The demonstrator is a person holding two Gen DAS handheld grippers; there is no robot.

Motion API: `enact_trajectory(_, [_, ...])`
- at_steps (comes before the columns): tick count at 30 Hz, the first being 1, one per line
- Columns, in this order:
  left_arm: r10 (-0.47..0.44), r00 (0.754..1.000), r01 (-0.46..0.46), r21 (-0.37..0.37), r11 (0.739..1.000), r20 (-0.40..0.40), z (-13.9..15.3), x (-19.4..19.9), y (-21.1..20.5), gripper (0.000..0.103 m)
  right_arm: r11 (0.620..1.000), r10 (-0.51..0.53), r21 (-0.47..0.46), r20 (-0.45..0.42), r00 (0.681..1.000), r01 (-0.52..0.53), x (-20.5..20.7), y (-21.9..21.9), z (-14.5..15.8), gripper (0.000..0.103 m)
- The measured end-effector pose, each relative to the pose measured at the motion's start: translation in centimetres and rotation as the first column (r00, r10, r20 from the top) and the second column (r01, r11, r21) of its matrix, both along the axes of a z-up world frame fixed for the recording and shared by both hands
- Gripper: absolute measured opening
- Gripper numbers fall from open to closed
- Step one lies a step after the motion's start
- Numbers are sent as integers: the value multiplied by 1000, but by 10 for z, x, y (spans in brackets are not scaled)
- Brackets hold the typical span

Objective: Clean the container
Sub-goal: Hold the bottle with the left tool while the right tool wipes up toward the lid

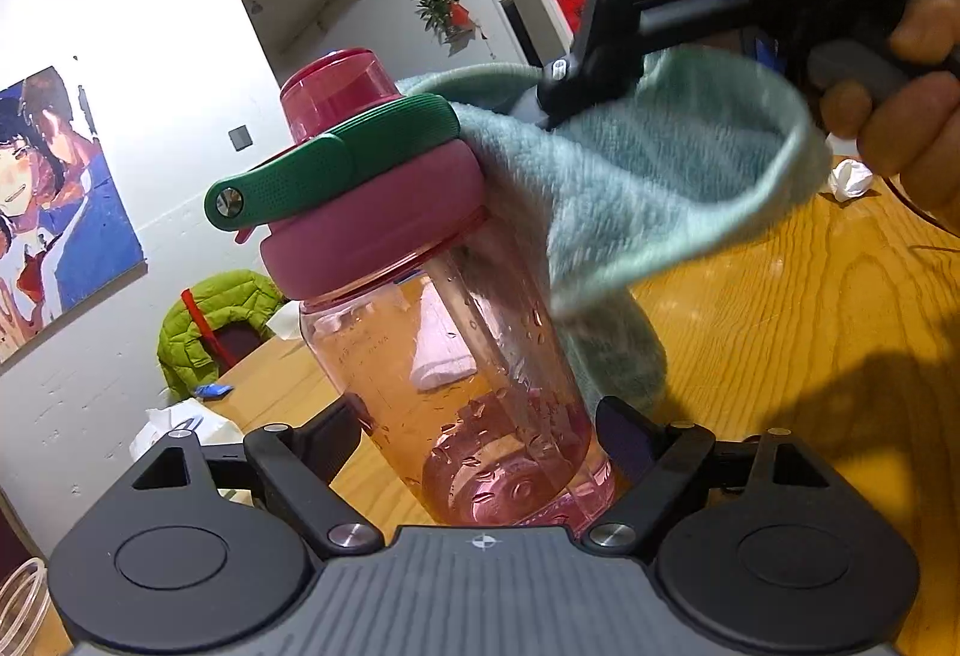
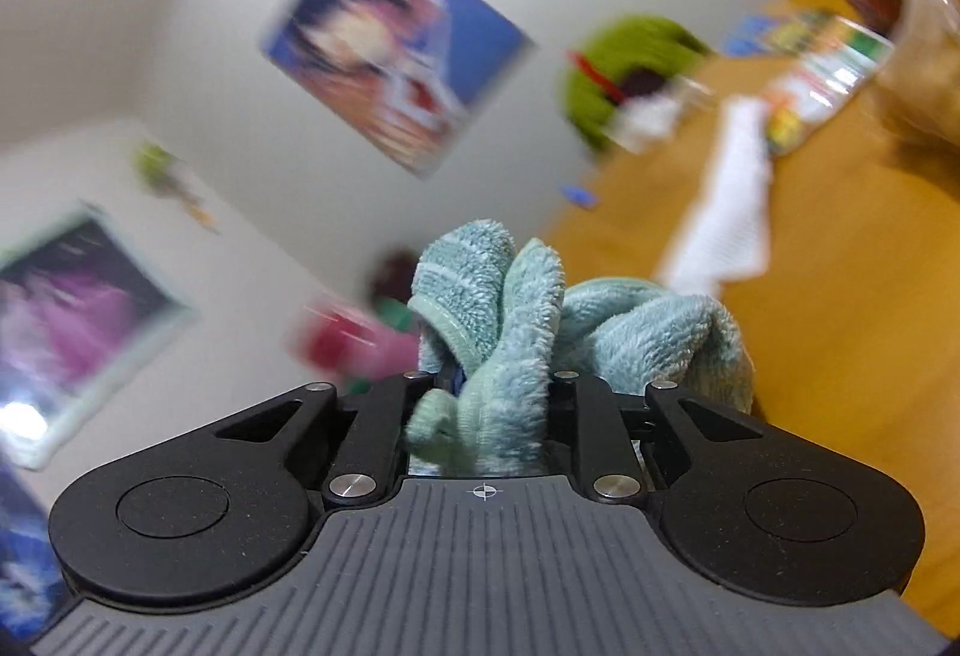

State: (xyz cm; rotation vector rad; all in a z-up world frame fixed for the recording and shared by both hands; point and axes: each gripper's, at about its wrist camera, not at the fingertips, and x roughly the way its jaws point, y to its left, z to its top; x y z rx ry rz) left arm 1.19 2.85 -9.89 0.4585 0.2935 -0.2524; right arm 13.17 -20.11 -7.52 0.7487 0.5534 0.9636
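A clear pink bottle (image 1: 462, 368) with a pink lid and a green carry strap (image 1: 336, 158) is tilted left in the left wrist view. My left gripper (image 1: 480, 440) is shut on its lower body, one finger on each side. A light teal cloth (image 1: 648, 188) drapes against the bottle's right shoulder and side. My right gripper (image 1: 558, 98) comes in from the upper right, shut on that cloth, a person's hand behind it. In the right wrist view the bunched cloth (image 2: 504, 332) fills my right gripper (image 2: 492, 398), and the bottle's lid (image 2: 342, 344) shows blurred just beyond.
A wooden table (image 1: 780, 308) lies under the bottle. A crumpled white tissue (image 1: 849, 179) sits at the right, a green jacket (image 1: 210, 320) on a chair at the far left. A white cloth (image 2: 726, 212) and a printed packet (image 2: 822, 80) lie on the table.
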Motion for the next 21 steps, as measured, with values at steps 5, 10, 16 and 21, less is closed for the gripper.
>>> enact_trajectory(5, [-15,1000,15,-20,1000,-4,-1,1,2,83,970,-15,-242,-143,990,-21,19,22,-24,21])
enact_trajectory(10, [16,999,-16,-23,1000,-36,-1,-6,-1,91,935,-46,-356,-152,987,-11,23,34,-34,21])
enact_trajectory(16, [41,998,-40,31,999,-46,8,-27,-5,92,964,-117,-246,-69,991,96,20,24,-27,22])
enact_trajectory(21, [-10,999,11,39,999,-36,10,-33,-7,88,987,-88,-142,-46,995,81,19,24,-22,22])
